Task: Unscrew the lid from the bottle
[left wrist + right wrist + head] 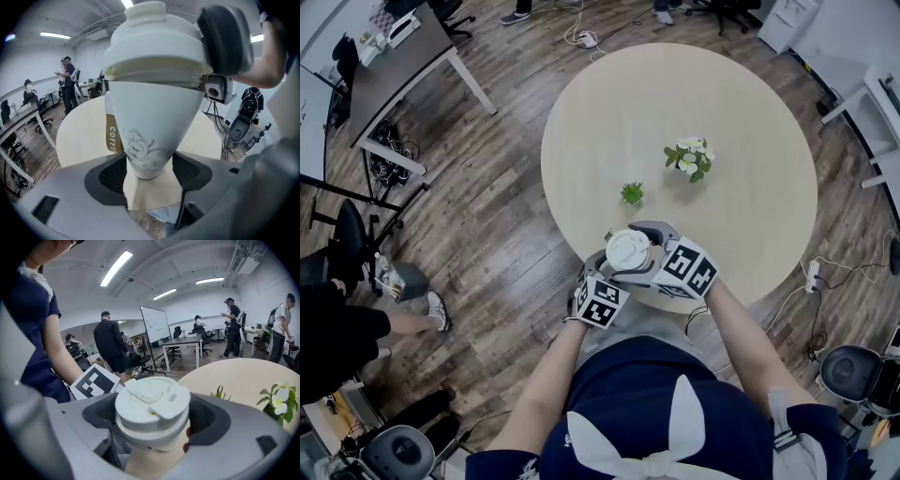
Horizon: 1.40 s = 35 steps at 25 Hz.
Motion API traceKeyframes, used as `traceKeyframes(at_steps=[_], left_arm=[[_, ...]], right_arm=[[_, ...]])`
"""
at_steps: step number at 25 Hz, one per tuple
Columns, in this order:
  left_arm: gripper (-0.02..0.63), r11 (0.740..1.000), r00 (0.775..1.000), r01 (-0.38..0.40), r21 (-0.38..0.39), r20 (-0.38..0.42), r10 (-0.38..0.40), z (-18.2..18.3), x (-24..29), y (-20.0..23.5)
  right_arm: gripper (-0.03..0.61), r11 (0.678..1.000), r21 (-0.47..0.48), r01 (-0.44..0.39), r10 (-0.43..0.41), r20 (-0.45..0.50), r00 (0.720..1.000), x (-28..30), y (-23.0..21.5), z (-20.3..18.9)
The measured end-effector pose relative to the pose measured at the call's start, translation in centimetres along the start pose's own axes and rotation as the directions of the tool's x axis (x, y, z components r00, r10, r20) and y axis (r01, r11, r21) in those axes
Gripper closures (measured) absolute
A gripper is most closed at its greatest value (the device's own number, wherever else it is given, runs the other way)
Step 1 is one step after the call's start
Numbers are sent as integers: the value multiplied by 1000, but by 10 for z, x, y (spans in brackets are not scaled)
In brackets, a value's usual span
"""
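A white cup-shaped bottle [150, 122] with a flower drawing and a tan "COFFEE" label is held in the air over the table's near edge. My left gripper [149, 174] is shut on its narrow base, a dark pad on each side. Its white lid [152, 411] sits on top, with a pale yellow band showing just beneath it in the left gripper view. My right gripper [152, 423] is shut on the lid from the side. In the head view the lid [628, 250] faces up between the left gripper [612, 274] and the right gripper [639, 246].
The round pale table [741, 112] carries a small white-flowered plant [691, 157] and a tiny green plant [631, 193]. A grey desk [394, 66] and office chairs stand at the left. Several people and a whiteboard [156, 324] are farther off.
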<state>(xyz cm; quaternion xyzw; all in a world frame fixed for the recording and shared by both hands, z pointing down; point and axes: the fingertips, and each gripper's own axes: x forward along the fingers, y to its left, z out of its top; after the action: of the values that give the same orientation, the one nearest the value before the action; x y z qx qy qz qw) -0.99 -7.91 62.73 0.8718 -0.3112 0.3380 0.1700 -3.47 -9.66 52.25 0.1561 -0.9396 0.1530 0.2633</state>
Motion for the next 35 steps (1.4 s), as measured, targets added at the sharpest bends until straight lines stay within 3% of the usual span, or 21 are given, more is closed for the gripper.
traceKeyframes(at_steps=[21, 35], left_arm=[[299, 1000, 1000, -9, -5, -5, 9, -2, 2, 0], [300, 1000, 1000, -16, -4, -11, 16, 0, 2, 1]], right_arm=[[124, 995, 75, 60, -68, 109, 992, -17, -8, 14], [124, 985, 159, 71, -107, 234, 966, -41, -12, 36]])
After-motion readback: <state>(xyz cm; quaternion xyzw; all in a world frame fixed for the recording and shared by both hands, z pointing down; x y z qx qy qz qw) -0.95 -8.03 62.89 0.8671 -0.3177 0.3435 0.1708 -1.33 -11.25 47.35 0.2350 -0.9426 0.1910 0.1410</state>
